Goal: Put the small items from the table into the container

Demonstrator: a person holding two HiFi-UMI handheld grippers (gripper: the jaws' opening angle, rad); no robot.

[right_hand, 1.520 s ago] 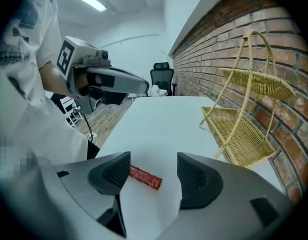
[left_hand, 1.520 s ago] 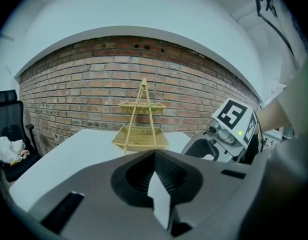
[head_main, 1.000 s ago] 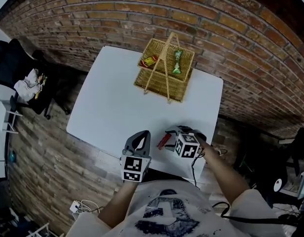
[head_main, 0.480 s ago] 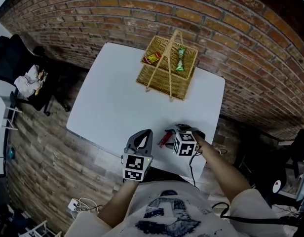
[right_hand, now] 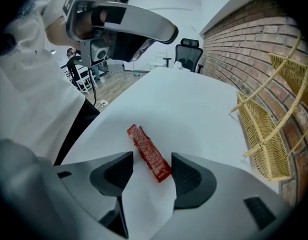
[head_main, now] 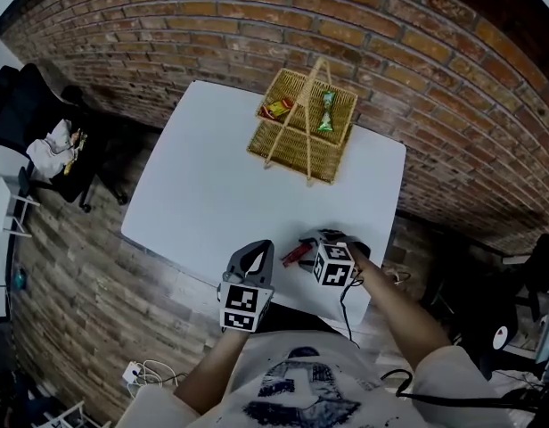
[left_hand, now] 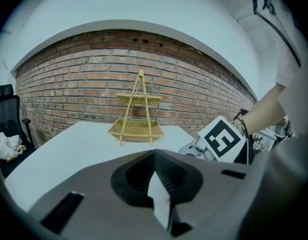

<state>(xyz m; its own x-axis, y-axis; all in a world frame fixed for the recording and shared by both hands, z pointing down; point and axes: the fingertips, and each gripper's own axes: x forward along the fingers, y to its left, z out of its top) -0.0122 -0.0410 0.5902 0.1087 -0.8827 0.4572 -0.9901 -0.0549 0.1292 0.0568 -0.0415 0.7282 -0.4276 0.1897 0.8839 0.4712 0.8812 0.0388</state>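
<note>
Now, by the near edge of the tabletop (head_main: 212, 185), about midway along it, the left hand-held gripper (head_main: 255, 255) hovers clenched, its jaws pressed together on nothing and aimed toward the far edge. Just to its right, close to the near edge and toward the near right corner, the red snack packet (right_hand: 149, 154) lies flat on the white surface. The right hand-held gripper (right_hand: 151, 166) points steeply down at it. The packet's near end sits in the gap between the two jaws, which are closing. A sliver of tabletop shows on either side of the packet, so the pads are not pressing on it and the grip is released. The packet is a slim bar. In the right gripper view its long axis slants from upper left, where the far end pokes out past the jaw tips, to lower right, nearest the right-hand pad. In the head view it runs diagonally, from the near edge up toward the right edge. Well apart, by the far edge toward the far right corner, stands the two-tier wicker basket (head_main: 301, 123), with a red-and-yellow packet (head_main: 276, 108) and a green packet (head_main: 325, 111) in it.
</note>
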